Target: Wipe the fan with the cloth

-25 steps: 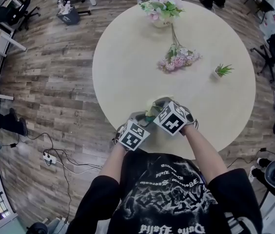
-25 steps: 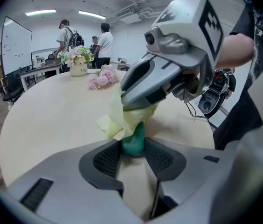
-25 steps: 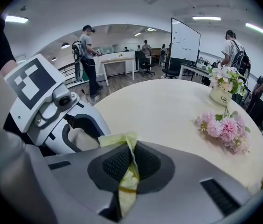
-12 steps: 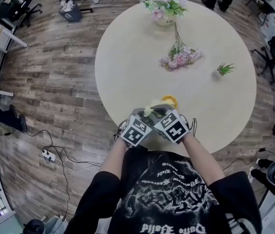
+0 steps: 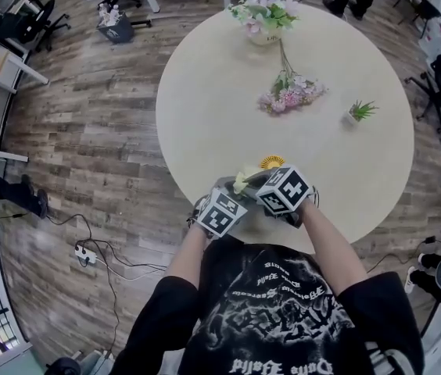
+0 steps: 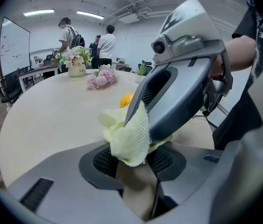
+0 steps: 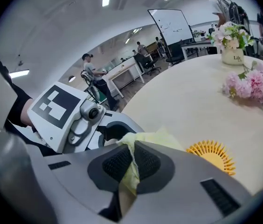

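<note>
A pale yellow cloth (image 5: 242, 180) is bunched over the table's near edge, between my two grippers. In the left gripper view my left gripper (image 6: 136, 164) is shut on the cloth (image 6: 129, 136), and the right gripper crosses in from the upper right and pinches the same wad. My right gripper (image 7: 130, 164) is shut on the cloth (image 7: 143, 139) too. The fan (image 5: 272, 162), a small round yellow grille, lies flat on the table just beyond the grippers. It also shows as the fan (image 7: 213, 157) to the right of the right jaws, apart from the cloth.
The round cream table (image 5: 220, 92) carries a vase of flowers (image 5: 265, 14) at the far edge, a pink bouquet (image 5: 289, 92) lying mid-table and a small potted plant (image 5: 359, 112) to the right. People stand beyond the table. Chairs and desks ring the wooden floor.
My right gripper has shifted slightly and rolled beside the cloth, and the fan now shows beyond it. The left gripper has kept still.
</note>
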`<state>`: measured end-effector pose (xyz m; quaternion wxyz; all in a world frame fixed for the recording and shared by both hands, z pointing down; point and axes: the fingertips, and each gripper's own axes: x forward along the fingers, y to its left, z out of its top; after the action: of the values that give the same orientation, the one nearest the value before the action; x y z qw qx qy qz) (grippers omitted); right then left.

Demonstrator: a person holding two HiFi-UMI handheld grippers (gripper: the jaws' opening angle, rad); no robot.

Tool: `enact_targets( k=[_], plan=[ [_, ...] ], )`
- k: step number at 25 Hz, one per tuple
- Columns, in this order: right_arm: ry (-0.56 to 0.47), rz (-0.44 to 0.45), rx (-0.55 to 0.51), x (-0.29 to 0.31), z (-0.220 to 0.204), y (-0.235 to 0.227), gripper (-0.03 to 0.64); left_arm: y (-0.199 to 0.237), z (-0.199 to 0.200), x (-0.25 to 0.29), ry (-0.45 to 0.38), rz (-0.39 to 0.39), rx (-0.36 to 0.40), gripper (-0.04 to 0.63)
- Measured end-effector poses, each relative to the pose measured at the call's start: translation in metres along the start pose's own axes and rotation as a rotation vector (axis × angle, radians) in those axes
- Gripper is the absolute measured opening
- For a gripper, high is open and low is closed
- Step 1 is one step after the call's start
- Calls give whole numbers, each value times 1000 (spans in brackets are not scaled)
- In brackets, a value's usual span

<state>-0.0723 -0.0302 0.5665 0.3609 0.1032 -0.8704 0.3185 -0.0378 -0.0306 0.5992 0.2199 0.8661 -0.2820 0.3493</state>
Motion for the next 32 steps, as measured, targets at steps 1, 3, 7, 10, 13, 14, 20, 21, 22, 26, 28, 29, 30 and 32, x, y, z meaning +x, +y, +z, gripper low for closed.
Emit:
enact_targets(
  k=[1,3,7,10,13,14,20,21,22,26,28,29,30,32],
  plan=[
    [21,19,2,1,-1,1,21,0,0,0,0,1,3,183],
    [72,60,9,2,-2,3,21,-2,0,0,1,4,12,183],
    [196,122,21,7,-1,6,21,-2,-1,1,3,-4,17,181],
    [262,140,18,7,0,7,21,-1,-1,0,7,-17,22,181],
    [263,136,0,4,-1,6,21,-2,-1,1,4,-12,31,179],
    [247,128,1,3,-2,5,21,-2,0,1,3,-9,33,179],
    [110,103,108,-6,-9,-2,21,-3,-4,0,10,-19,26,179],
    [99,93,119,-8,-10,-6,21,-2,-2,1,9,-19,27,179],
    [91,85,128,-11,-13,-9,21,-1,-1,1,8,-19,29,179],
    [58,57,162,-18,-24,-14,21,-1,-1,1,9,-28,26,178],
    [25,41,186,-19,-26,-15,21,0,-1,1,9,-29,29,176],
    [16,32,194,-20,-26,-16,21,0,-1,1,8,-29,31,176],
    [16,22,198,-20,-28,-17,21,0,-1,1,9,-29,30,176],
    [35,-15,197,-20,-37,-21,21,0,-1,0,14,-29,21,176]
  ],
)
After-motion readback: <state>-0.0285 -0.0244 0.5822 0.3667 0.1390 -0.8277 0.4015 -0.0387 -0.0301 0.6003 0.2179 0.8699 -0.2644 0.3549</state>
